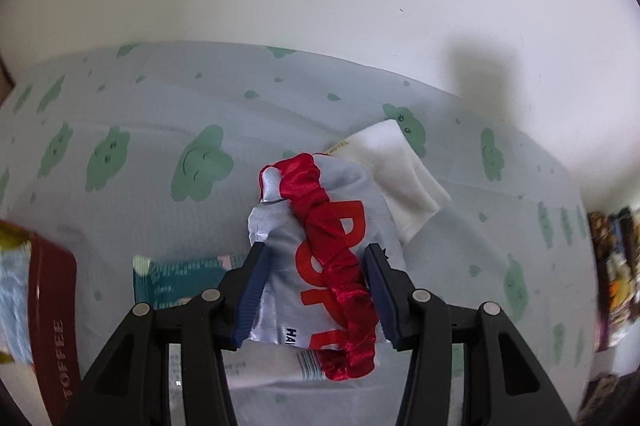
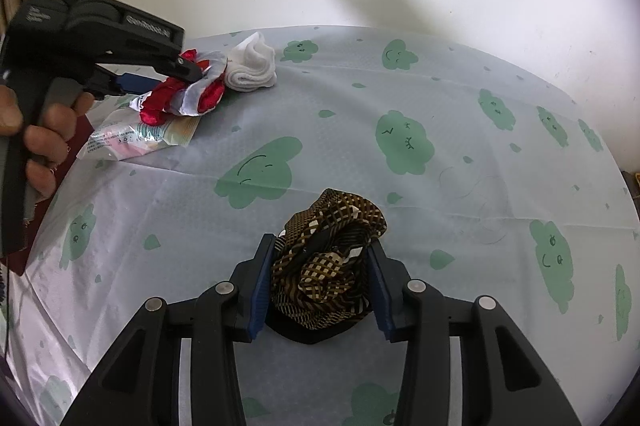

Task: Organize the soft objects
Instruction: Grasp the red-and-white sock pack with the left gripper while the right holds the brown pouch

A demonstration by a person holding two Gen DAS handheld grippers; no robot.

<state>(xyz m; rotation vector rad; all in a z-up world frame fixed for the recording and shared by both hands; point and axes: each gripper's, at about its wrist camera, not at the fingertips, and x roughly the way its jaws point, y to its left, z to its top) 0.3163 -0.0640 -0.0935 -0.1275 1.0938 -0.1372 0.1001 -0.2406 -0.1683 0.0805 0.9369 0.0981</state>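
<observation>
**Two soft bundles, one in each claw**

The silver satin pouch (image 1: 320,250), printed in red and edged with a red ruffled trim (image 1: 340,266), is sitting between the blue pads of the left claw (image 1: 316,290), which is pinching it at its wide middle. It is lying at the far left of the counter (image 2: 440,130), on top of a flat plastic packet (image 2: 144,134) and just beside a folded white sock (image 2: 254,64). The satin is looking light, limp and slippery, so a hold across the bunched trim is likely gripping better than the smooth face.

Nearer, the brown checked fabric bundle (image 2: 328,258) is resting on the cloud-printed cover, and the right claw (image 2: 320,282) is closing around it with both pads pressing its sides. It is looking soft and loosely crumpled, so loose folds may be slipping out unless the grip takes the thick centre.

A dark red toffee tin (image 1: 56,306) is showing at the left edge; what it is holding cannot be told.
</observation>
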